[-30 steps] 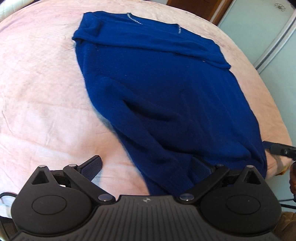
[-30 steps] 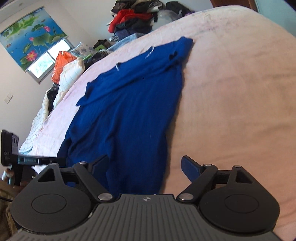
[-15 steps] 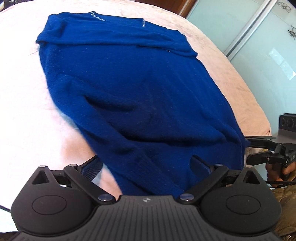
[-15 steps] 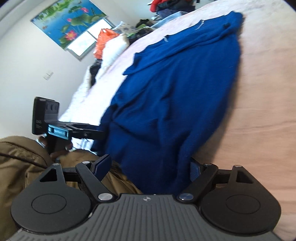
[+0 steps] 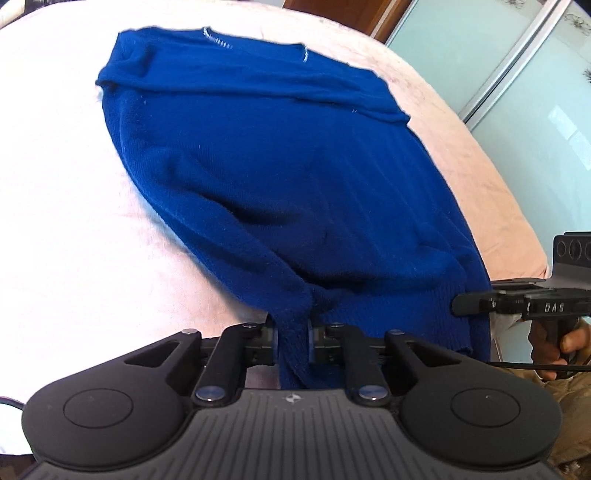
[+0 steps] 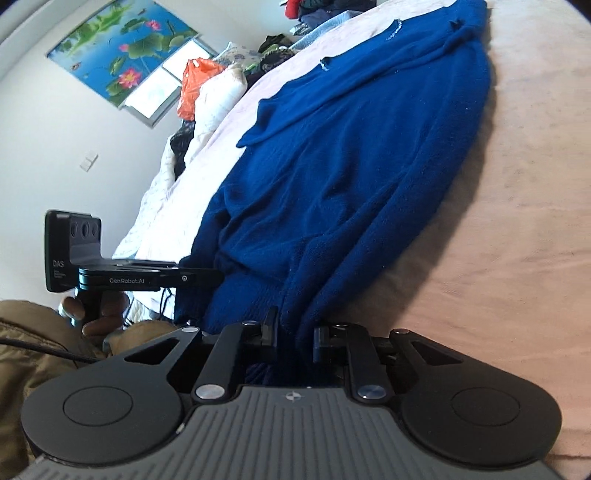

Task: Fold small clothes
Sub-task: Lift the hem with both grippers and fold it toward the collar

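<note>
While both grippers sit at the near hem, findings are as follows.
Garment: blue sweater [image 5: 295, 177] lies spread over the pink bedcover [image 5: 66, 206], collar toward the top of the frame, hem bunched at the bottom centre.
Left gripper: left gripper [image 5: 291, 341] is clenched on a gathered fold of the hem at lower centre; cloth fills the gap between the fingers.
Right gripper: right gripper [image 6: 295, 338] is likewise clamped on the hem at lower centre of its view, fabric drooping between the fingers.
Cross views: each tool appears in the other's picture, the right one at the right edge of the left view, the left one at the left-middle of the right view, each with a hand on its grip.
Obstruction: each gripper's black body covers the bottom third of its frame and hides the bed edge below.
Surroundings, right view: lotus-print blind [image 6: 122, 48] upper left; orange bag [image 6: 194, 86] and white pillow [image 6: 218, 99] beside it; clothes pile [image 6: 317, 9] at top.
Surroundings, left view: glass sliding doors [image 5: 524, 74] upper right.
Operator: tan jacket [image 6: 22, 339] at lower left of the right view.
</note>
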Tool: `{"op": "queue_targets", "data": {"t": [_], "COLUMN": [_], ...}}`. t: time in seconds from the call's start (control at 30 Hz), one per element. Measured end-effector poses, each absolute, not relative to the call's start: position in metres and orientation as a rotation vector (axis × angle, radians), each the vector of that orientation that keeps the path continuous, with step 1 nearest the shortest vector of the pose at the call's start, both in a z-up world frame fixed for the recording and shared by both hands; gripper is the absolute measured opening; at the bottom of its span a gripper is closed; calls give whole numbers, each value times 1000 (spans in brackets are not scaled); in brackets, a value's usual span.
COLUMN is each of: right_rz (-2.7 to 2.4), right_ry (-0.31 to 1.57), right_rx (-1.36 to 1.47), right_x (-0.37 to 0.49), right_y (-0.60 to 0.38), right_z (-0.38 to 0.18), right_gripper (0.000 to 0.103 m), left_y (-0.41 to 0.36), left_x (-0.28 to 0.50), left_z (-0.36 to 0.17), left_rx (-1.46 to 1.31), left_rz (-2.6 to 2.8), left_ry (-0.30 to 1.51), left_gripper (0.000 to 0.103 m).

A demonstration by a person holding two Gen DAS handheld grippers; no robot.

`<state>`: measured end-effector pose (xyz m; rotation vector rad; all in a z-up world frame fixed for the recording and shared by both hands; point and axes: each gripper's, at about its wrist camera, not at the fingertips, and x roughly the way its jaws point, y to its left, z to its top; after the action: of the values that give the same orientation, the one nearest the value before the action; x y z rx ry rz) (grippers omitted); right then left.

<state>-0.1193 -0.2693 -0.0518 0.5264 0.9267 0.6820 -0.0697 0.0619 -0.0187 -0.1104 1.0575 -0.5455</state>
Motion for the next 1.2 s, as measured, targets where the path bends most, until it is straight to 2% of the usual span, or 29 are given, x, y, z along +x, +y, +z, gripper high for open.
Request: {"op": "queue_targets", "data": {"t": [0.33,0.5,0.6,0.77,0.8,0.83,0.97,1.13,1.17,1.2], "right_rz": [722,680,646,583,580,579,603,654,660,660], "right_ry": [747,742,793,899,912,917,923,923,923,923], "right_rx": [620,603,575,629,649,668,705,593,575,563], "right_x": [-117,-105,-96,-97,-100,-104,-119,-123,-121,-121], "right_y": [-290,-294,-290,-290,-292,-295,-301,-278,-275,-271], "right_z": [-16,-17,-26,-54,-59,-62,-68,-61,-59,-58], "right_gripper": [18,18,18,27,35,38,41,43,43,45], "left_y": [93,99,92,88,88,90,91,82,82,81], "left_x": [-81,-81,-74,-71,-69,-67,-67,-72,-73,-72], "left_z": [30,29,19,-5,-10,-15,-24,-26,-27,-29], "left_rx": [-169,-186,-163,-168,-182,-198,-221,-164,-161,-161], "left_rz": [-558,-563,-560,-569,-571,-576,-563,-550,-552,-558], "left_ry": [827,811,868,972,994,1013,1032,1025,1026,1035], "left_gripper": [12,12,12,12,13,13,13,16,21,31]}}
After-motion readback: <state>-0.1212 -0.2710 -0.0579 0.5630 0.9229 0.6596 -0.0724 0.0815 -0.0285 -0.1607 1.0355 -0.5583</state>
